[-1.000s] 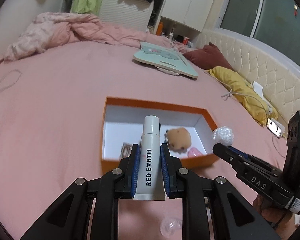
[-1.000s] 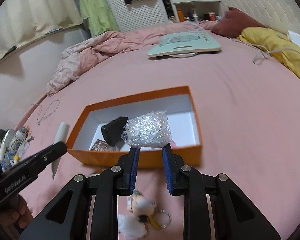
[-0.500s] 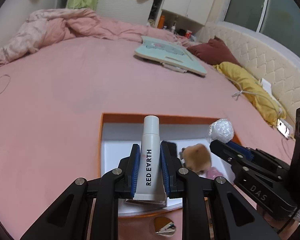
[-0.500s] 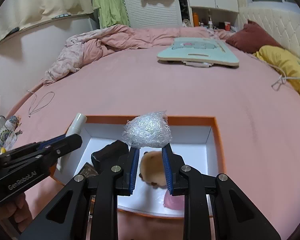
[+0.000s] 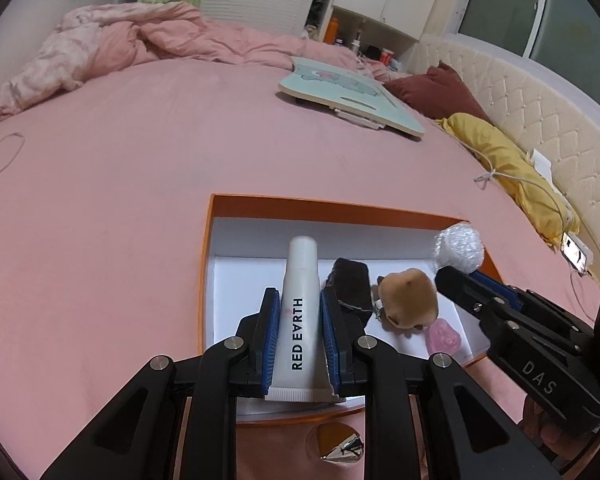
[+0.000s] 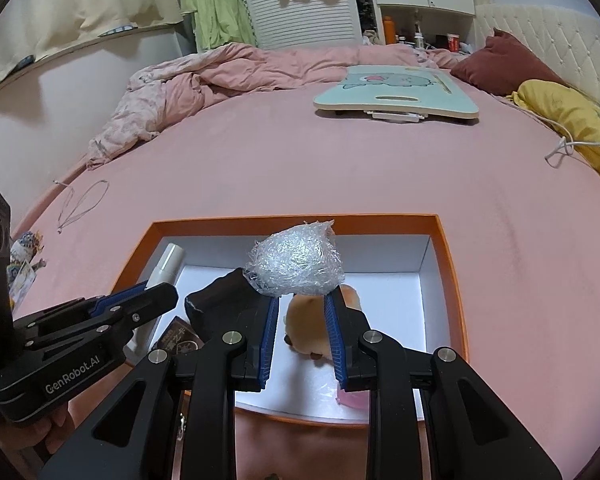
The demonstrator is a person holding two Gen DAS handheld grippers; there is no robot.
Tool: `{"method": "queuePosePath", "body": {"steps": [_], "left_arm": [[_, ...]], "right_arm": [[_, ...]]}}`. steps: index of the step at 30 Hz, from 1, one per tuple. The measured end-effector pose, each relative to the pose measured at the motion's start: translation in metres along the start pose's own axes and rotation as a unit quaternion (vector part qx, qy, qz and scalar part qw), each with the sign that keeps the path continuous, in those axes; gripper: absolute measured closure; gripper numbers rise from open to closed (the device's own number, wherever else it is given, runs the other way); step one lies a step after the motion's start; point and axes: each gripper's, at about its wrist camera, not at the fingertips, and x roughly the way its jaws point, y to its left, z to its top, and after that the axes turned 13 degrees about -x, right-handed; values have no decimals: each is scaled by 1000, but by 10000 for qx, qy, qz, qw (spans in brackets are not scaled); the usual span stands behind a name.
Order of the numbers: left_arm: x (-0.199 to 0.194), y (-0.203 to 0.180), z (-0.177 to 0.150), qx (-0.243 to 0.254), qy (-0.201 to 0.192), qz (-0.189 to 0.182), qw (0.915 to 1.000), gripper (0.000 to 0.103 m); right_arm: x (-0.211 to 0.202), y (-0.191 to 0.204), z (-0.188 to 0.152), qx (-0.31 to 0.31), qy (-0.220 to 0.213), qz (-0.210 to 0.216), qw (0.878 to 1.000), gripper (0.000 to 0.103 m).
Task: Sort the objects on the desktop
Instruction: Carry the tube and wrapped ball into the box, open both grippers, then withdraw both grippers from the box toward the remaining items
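An orange box [image 5: 260, 202] [image 6: 448, 248] with a white inside lies on the pink bed. My left gripper [image 5: 299, 300] is shut on a white "RED EARTH" tube [image 5: 300, 320], held over the box's left part. My right gripper [image 6: 302, 300] is shut on a crumpled ball of clear plastic wrap [image 6: 296, 260] [image 5: 458, 246], over the box's middle. Inside the box lie a black pouch [image 5: 350, 286] [image 6: 220, 300], a brown plush toy [image 5: 408, 298] [image 6: 308, 328], a pink item [image 5: 442, 338] and a dark packet [image 6: 180, 340].
A teal lap board [image 6: 396, 94] rests further back on the bed. Rumpled pink bedding [image 5: 112, 48] lies at the far left; a maroon pillow [image 6: 504, 64], a yellow cloth [image 5: 500, 152] and a white cable [image 6: 560, 148] are at right. A small foil piece [image 5: 344, 446] lies before the box.
Both grippers moved forward from in front of the box to over its inside, each still holding its item. The box now sits lower and closer in both views.
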Motion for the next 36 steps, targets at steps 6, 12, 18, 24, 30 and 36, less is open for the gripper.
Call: {"method": "queuePosePath", "body": {"steps": [6, 12, 18, 24, 30, 36], "left_arm": [[-3, 1, 0, -56, -81, -33, 9999, 63], [-8, -5, -2, -27, -217, -156, 9996, 37], [-20, -3, 0, -258, -409, -301, 9984, 18], [-38, 2, -6, -414, -540, -389, 9969, 17], [-59, 8, -21, -489, -479, -302, 9972, 17], [-76, 14, -45, -648, -319, -309, 9969, 17]], "right_arm": [[-4, -4, 1, 174, -127, 18, 9998, 67], [-13, -5, 2, 303, -382, 20, 9988, 39], [-20, -11, 4, 464, -523, -137, 9975, 39], [-32, -13, 2, 503, -624, -256, 9965, 39], [-58, -16, -6, 603, -684, -264, 9955, 39], [-84, -18, -28, 841, -628, -310, 9940, 39]]}}
